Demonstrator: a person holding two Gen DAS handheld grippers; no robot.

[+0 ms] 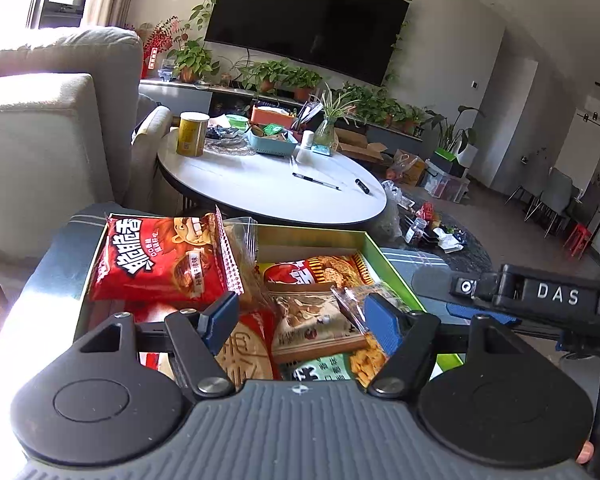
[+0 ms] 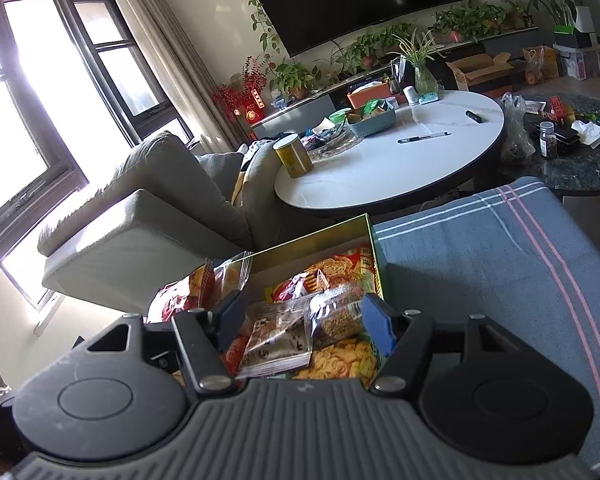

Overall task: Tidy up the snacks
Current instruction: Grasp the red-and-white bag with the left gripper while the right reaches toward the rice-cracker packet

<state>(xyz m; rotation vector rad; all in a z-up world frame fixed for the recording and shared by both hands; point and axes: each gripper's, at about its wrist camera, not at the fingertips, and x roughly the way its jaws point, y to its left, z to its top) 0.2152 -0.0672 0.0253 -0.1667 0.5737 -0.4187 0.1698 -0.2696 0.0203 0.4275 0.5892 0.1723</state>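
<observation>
A green box full of snack packets sits on a blue-grey striped cloth. In the left wrist view, a big red snack bag lies on the box's left side, with a brown packet and a clear packet beside it. My left gripper is open and empty just above the packets. My right gripper is open over the same box, above a brown packet and a clear seed packet. The right gripper also shows at the right of the left wrist view.
A white round table stands beyond the box with a yellow can, a blue basket and pens. A grey sofa is at the left. A dark round table with clutter is at the right.
</observation>
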